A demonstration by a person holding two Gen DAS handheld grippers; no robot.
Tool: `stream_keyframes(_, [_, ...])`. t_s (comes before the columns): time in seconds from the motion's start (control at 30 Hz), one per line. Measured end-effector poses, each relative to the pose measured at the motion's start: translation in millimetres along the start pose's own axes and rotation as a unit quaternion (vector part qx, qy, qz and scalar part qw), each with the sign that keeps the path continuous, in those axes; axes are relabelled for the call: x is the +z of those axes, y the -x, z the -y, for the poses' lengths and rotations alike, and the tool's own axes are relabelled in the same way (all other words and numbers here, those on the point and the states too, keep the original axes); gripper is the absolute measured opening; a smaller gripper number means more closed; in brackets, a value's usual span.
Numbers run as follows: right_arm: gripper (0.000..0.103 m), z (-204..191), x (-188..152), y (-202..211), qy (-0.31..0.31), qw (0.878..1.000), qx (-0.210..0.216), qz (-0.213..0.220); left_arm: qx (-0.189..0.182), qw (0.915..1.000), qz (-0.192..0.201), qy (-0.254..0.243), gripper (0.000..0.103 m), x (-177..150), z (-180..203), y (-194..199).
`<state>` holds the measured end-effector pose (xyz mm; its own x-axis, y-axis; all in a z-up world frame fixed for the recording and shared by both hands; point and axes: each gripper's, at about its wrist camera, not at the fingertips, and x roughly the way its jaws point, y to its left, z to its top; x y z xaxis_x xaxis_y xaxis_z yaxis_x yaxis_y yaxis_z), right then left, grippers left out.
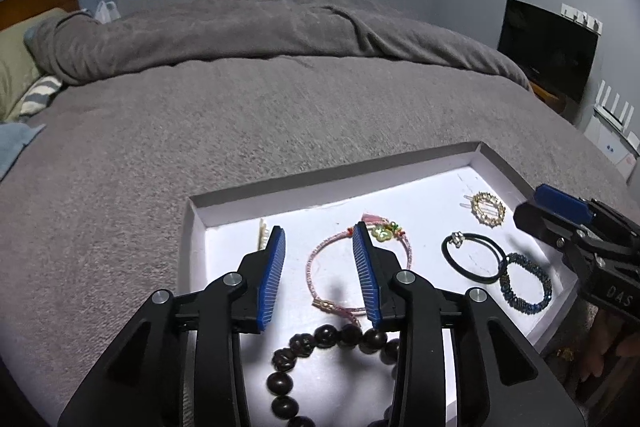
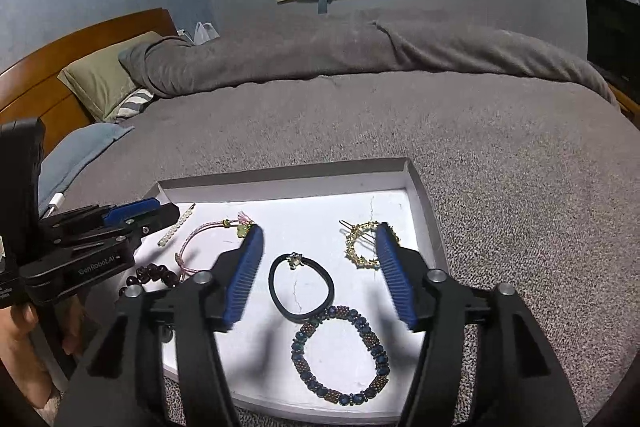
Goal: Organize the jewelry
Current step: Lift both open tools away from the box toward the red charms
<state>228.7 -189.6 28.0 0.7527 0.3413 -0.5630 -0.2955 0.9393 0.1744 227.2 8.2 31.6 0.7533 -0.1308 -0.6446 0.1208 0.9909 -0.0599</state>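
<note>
1. We see a shallow white tray (image 2: 420,203) resting on a grey blanket (image 2: 500,167) that covers the bed.
2. Our left gripper (image 1: 320,269) hangs over the left half of the tray with its blue-padded jaws parted and nothing pressed between them.
3. Under it lies a pink cord bracelet (image 1: 320,259) with a green charm and a small tassel (the cord passes behind the right finger in the left wrist view, so we cannot tell whether they touch).
4. A bracelet of dark round beads (image 1: 320,341) lies nearer the tray's near edge, just beside the pink one.
5. A pearl hair clip (image 2: 176,227) sits by the tray's left wall.
6. Our right gripper (image 2: 320,277) stands over the right half with its jaws wide apart, empty.
7. Between its fingers in the right wrist view lies a black hair tie (image 2: 301,287) with a small metal charm.
8. A blue beaded bracelet (image 2: 342,355) overlaps the tie's near edge.
9. A gold ring-shaped hair clip (image 2: 360,247) lies farther back, near the right wall.
</note>
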Motion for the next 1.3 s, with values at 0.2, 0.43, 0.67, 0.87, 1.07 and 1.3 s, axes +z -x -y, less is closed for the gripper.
stream_keyframes(0.2, [0.082,4.5,0.8,13.6,-0.011,1.000,-0.008,0.022,0.033,0.9984,0.042,0.017,0.081,2.9,-4.7,27.3])
stream_keyframes(0.43, [0.098,7.9,2.6,47.5,-0.030,0.996,-0.024,0.077,0.065,0.9957,0.056,0.035,0.091,2.5,-9.1,50.3])
stream_keyframes(0.67, [0.098,11.4,-0.9,84.7,-0.050,0.991,-0.034,0.120,0.071,0.9920,0.077,0.071,0.095,-5.0,-23.0,83.0])
stream_keyframes(0.87, [0.098,3.0,-8.3,99.6,-0.052,0.991,-0.038,0.117,0.077,0.9915,0.078,0.071,0.095,-22.7,-22.6,104.0])
stream_keyframes(1.07, [0.098,-0.2,-27.1,122.0,-0.046,0.991,-0.046,0.119,0.085,0.9918,0.078,0.054,0.095,-46.8,-18.7,123.1])
stream_keyframes(1.3, [0.098,16.3,-55.6,133.3,-0.054,0.992,-0.068,0.095,0.074,0.9938,0.071,0.043,0.095,-70.6,-13.3,135.4])
